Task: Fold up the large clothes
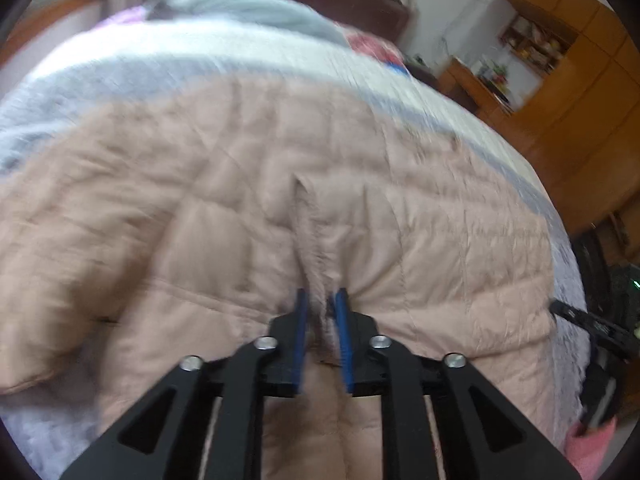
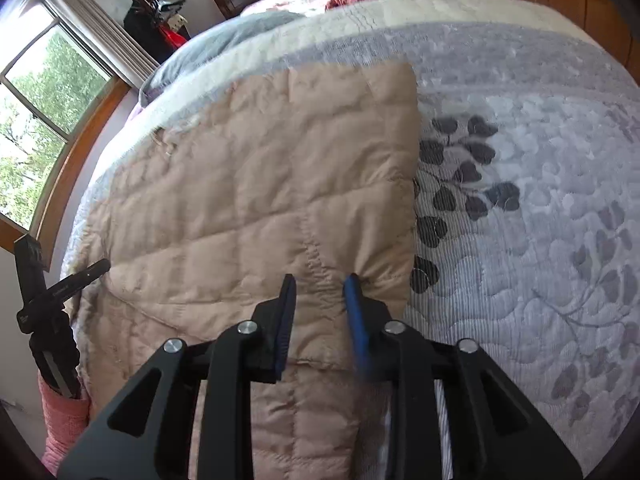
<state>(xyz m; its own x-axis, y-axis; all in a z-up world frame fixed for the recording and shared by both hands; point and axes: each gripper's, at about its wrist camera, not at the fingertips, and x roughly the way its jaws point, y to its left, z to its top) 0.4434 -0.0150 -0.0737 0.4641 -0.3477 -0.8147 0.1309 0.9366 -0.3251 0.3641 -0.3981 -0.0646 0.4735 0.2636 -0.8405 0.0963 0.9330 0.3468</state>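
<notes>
Pink quilted coat is pinched in both narrowly parted grippers, left gripper and right gripper.

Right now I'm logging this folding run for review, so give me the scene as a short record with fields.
garment: pink quilted coat, spread on the bed
surface: grey leaf-patterned bedspread
left gripper: jaws narrow, a pinched ridge of coat fabric between the pads
right gripper: jaws a little apart, straddling the coat near its right edge
image quality: left wrist view is motion-blurred
background: window, wooden cabinets

Both hand-held grippers angled down: L, R
</notes>
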